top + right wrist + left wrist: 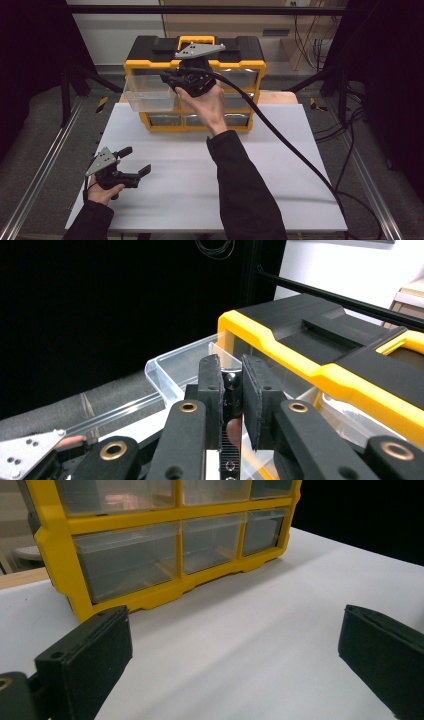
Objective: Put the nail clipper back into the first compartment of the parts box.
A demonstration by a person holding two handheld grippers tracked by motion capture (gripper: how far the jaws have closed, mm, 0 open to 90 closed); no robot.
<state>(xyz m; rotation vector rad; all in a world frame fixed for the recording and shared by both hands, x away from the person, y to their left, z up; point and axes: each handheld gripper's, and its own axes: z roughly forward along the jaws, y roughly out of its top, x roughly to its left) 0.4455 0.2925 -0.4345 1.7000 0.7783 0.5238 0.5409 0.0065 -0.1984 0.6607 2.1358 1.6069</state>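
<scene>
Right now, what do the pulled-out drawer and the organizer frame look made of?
Pulled-out drawer: clear, glossy plastic by the look; the cabinet and floor show through its thin walls. Organizer frame: likely moulded opaque yellow plastic, smooth with a slight sheen and rounded edges. Organizer top: black, matte, probably plastic too.

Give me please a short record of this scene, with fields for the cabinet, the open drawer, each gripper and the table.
cabinet: yellow and black drawer cabinet with clear drawers, standing at the far side of the table
open drawer: clear drawer pulled out at the cabinet's upper left; nothing visible inside it
right gripper: right gripper raised in front of the cabinet beside the open drawer, jaws shut, nothing seen between them
left gripper: left gripper low over the table at the near left, jaws open, holding nothing
table: white table
</scene>
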